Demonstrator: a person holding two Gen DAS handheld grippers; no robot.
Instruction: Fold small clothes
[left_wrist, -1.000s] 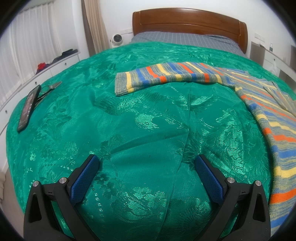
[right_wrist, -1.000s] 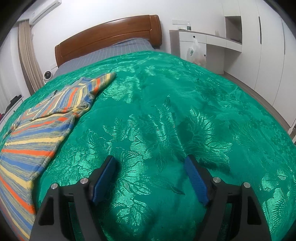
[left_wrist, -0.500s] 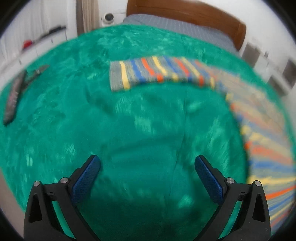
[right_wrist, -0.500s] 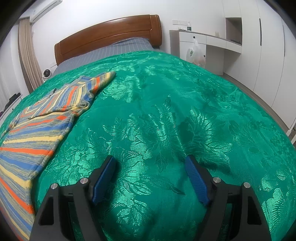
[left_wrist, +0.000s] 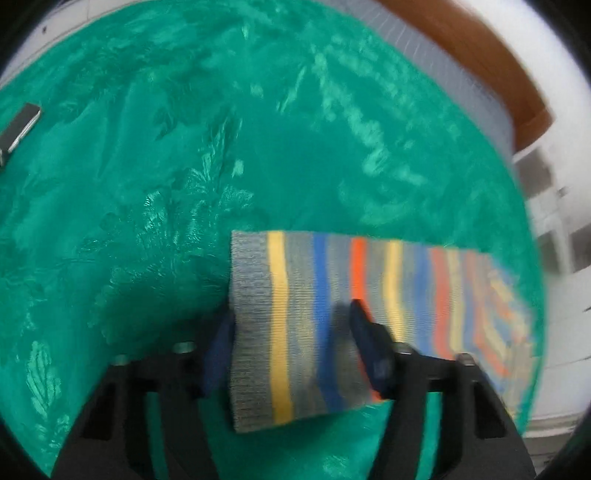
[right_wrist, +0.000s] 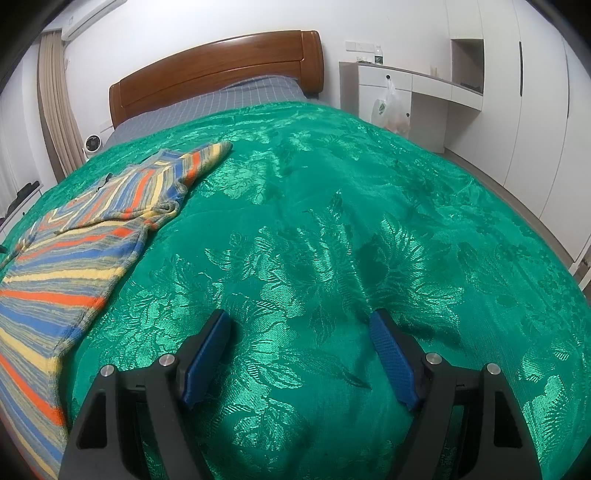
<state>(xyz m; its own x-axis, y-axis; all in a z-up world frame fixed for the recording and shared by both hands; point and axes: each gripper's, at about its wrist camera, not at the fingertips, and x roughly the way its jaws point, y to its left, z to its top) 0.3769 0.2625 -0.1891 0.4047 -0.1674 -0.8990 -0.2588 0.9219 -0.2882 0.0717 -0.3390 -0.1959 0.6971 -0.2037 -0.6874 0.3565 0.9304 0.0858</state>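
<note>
So closest to the lens in the left wrist view, the left gripper (left_wrist: 291, 325) is down at the grey ribbed cuff of the striped sweater (left_wrist: 332, 317). Its jaws are partly open with the cuff end of the sleeve lying between them: one blue pad sits right at the cuff's outer edge, the other is on top of the knit near the orange stripe. The shot is pretty motion-blurred, so whether the pads are actually pinching fabric is hard to say, but there's a clear gap between them. The sleeve runs off to the right in yellow, blue and orange bands and gets smeary toward the edge of the frame.

Everything sits on the green floral bedspread (left_wrist: 184, 184). Further out on the left there's a dark flat phone (left_wrist: 20, 125) lying on the cover, cut off by the frame. At the back, a strip of grey checked sheet (left_wrist: 443, 55) and the wooden headboard (left_wrist: 498, 62).

The right gripper (right_wrist: 301, 334) is well apart from the garment, hanging over bare bedspread with its jaws wide open and nothing in them. In that view the sweater's body lies flat on the cover off to the left, with its other sleeve stretched toward the headboard end. Beyond that, a plastic bag (right_wrist: 391, 110) hangs at the white desk (right_wrist: 417, 88), with white wardrobes (right_wrist: 535, 92) along the right wall and a beige curtain (right_wrist: 55, 103) on the left
</note>
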